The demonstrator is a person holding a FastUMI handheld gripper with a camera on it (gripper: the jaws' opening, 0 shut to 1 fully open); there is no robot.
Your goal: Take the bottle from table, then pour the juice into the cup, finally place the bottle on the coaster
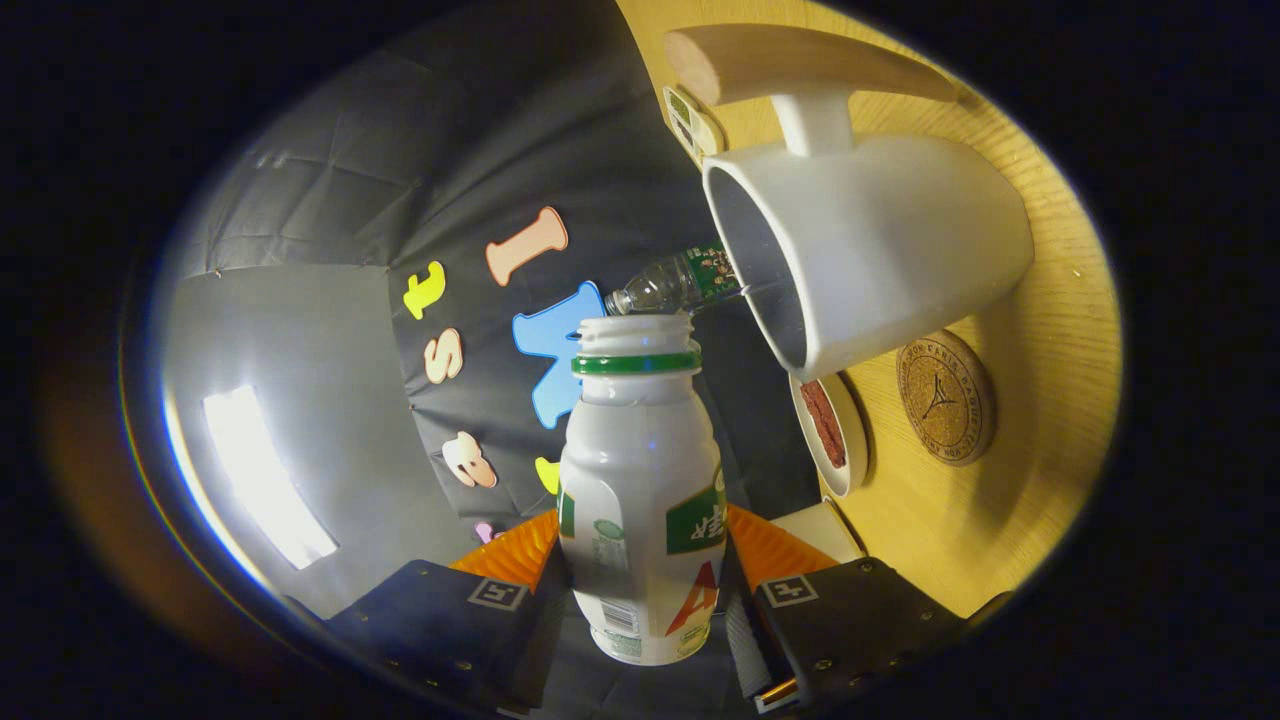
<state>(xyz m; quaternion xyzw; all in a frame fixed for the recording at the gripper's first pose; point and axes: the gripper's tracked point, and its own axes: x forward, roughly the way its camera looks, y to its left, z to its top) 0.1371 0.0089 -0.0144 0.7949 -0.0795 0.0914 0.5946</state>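
1. White bottle (640, 490), cap off, sits pinched between both fingers of your claw (640, 590).
2. Just ahead of its open neck, you face the mouth of the white cup (870, 260).
3. Beyond the fingers, beside the cup on the wooden table (1050, 400), lies the round cork coaster (945, 398).
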